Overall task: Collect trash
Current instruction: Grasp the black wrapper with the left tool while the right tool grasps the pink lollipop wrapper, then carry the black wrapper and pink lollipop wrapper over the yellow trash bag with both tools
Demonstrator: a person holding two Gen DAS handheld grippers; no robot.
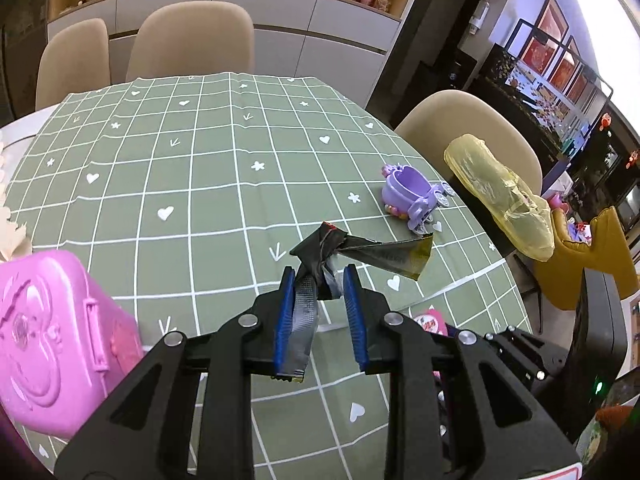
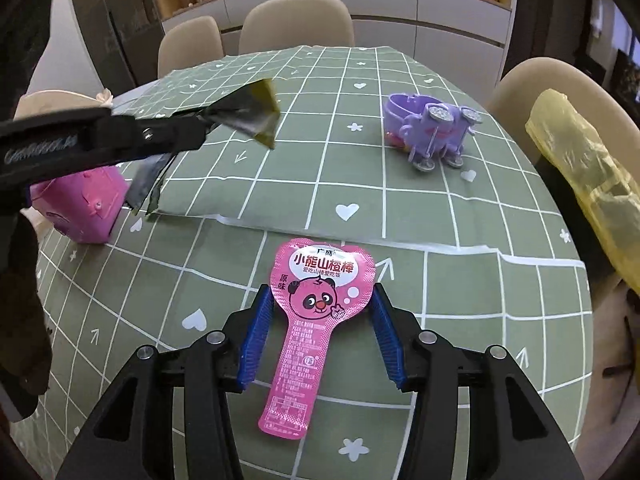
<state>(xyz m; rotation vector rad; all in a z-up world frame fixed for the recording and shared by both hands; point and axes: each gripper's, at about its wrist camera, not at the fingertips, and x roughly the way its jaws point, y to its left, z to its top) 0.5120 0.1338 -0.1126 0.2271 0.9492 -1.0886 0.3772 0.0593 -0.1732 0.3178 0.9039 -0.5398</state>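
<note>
Crumpled, dark silvery foil wrapper [image 1: 320, 256] with a yellow-green edge is hanging in the left gripper [image 1: 319, 284], whose blue-padded jaws are clamping its twisted middle and carrying it clear above the green checked tabletop [image 1: 180, 184]. One tail is dangling between the jaws while the other is sticking out sideways, so the hold looks shallow; a quick swing could be enough to let the wrapper slide out and drop back onto the cloth.

The flat pink spoon-shaped snack wrapper with a panda face [image 2: 316, 320] is lying on the tabletop between the spread jaws of the right gripper [image 2: 322, 300], which is standing open around its wide head without pressing on it. Being thin and flat, it is likely to buckle or skate away as the jaws close, or the pads could be pinching the tablecloth along with it, especially near the raised fold just beyond.

The purple plastic toy carriage [image 2: 430, 130] and the pink plastic toy case [image 2: 84, 204] are sitting well apart from both wrappers, though a wide sweep could knock either.
</note>
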